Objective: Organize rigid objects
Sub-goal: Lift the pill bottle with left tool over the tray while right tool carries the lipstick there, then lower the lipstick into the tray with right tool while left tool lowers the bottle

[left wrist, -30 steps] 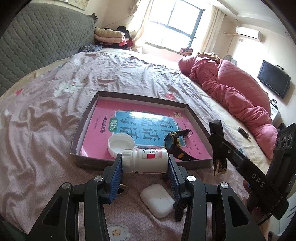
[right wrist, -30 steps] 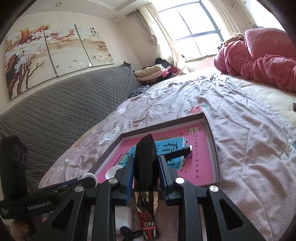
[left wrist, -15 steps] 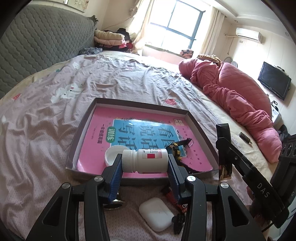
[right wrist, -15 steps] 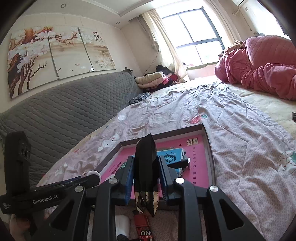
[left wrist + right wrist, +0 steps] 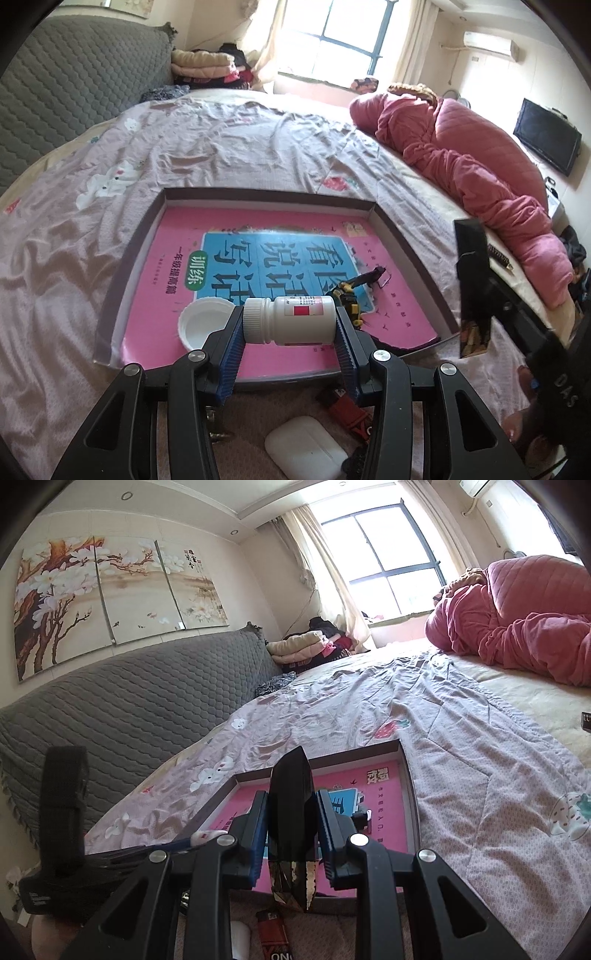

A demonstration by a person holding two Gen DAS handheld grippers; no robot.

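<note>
White bottle (image 5: 291,320): I have it lying on its side, cap to my left, pinched between the blue pads of my left gripper (image 5: 290,328), above the near part of the tray.
Left gripper: clamped on the bottle at its cap end and its base.
Right gripper (image 5: 291,834): squeezed on a black packet (image 5: 291,812) that stands upright between the pads, its gold-patterned lower end hanging below them.
Black packet, from my left camera: it shows at the right (image 5: 471,280), just outside the tray's right wall.
Tray (image 5: 406,240): a shallow dark-walled box on the bedsheet (image 5: 221,140), holding a pink book (image 5: 177,236) with a blue title panel.
In the tray: a white lid (image 5: 203,325), open side up, and a yellow-and-black watch (image 5: 351,291), both on the book.
On the sheet, nearer than the tray: a white earbud case (image 5: 306,454) and a red lighter (image 5: 273,934).
Background: pink quilt (image 5: 480,155) heaped on the far right of the bed.
</note>
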